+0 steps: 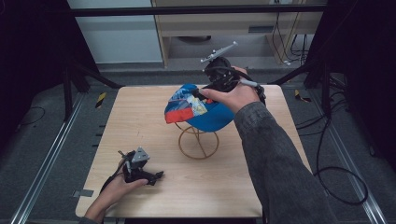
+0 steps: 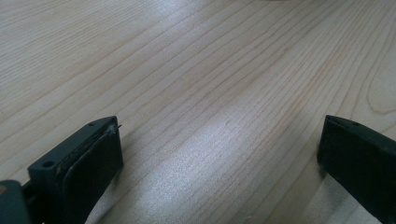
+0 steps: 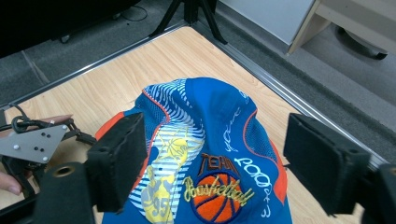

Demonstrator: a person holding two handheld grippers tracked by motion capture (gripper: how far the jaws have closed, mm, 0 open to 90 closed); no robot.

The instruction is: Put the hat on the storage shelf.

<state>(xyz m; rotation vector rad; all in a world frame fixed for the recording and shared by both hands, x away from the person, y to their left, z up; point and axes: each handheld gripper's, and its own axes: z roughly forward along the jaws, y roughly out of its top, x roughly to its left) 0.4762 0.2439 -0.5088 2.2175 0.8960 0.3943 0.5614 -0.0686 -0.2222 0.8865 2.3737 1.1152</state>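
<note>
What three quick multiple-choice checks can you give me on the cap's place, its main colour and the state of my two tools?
1. Where is the cap?
A. flat on the table
B. on the wire stand
C. on the floor

2. What is the cap's main colour?
A. blue
B. green
C. black

3. How do the jaws of the two tools stand?
A. both shut
B. left shut, right open
C. both open

Answers: 1 B, the high view shows it atop the wire stand on the table. 2 A, blue panels dominate, with orange trim. 3 C, the left tool has bare wood between its jaws, and the right tool gapes over the cap.
</note>
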